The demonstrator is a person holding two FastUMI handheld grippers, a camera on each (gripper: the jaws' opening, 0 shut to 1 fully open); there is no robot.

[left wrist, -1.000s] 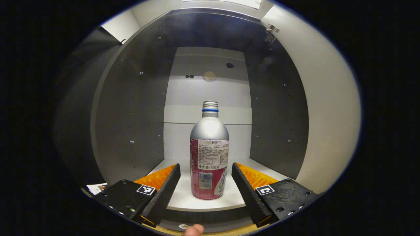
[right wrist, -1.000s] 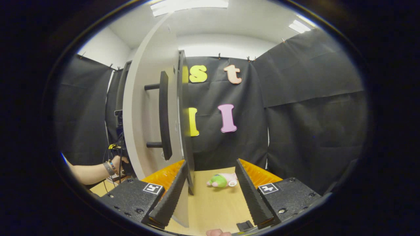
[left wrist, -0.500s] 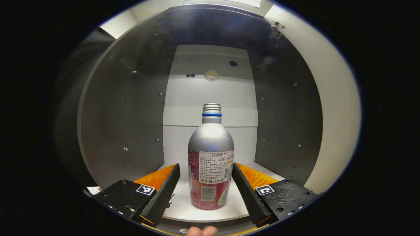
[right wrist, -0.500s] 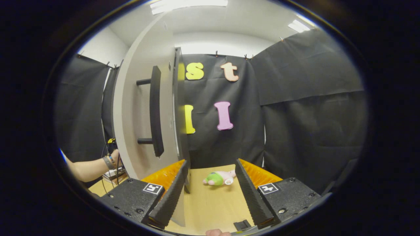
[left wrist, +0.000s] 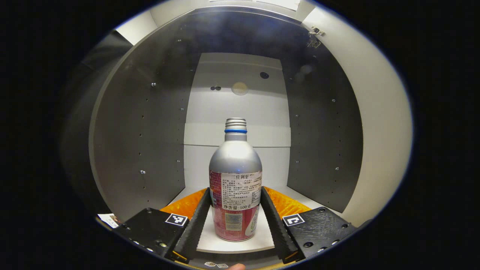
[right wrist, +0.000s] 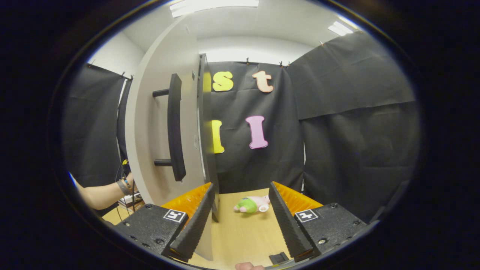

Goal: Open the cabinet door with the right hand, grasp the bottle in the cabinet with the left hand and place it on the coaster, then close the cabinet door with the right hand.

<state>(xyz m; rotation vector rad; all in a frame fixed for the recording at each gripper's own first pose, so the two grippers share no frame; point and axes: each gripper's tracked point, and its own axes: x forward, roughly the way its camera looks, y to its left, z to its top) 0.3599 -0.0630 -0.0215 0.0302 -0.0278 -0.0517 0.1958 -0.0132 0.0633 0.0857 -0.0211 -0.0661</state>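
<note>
Left gripper (left wrist: 235, 215) narrower than before, both fingers now against the upright bottle (left wrist: 235, 183) on the cabinet shelf (left wrist: 236, 243), right gripper (right wrist: 242, 221) spread wide and empty beside the open cabinet door (right wrist: 157, 123), plush toy (right wrist: 252, 204) on the table (right wrist: 240, 236).

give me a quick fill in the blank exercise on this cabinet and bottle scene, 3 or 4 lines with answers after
1. The bottle stands ____ on the cabinet shelf.
2. The left claw has one finger on each ____ of the bottle.
3. The cabinet door with the black handle is ____.
4. On the wooden table, beyond the right claw, lies a small ____ toy.

Missing words: upright; side; open; plush
</note>
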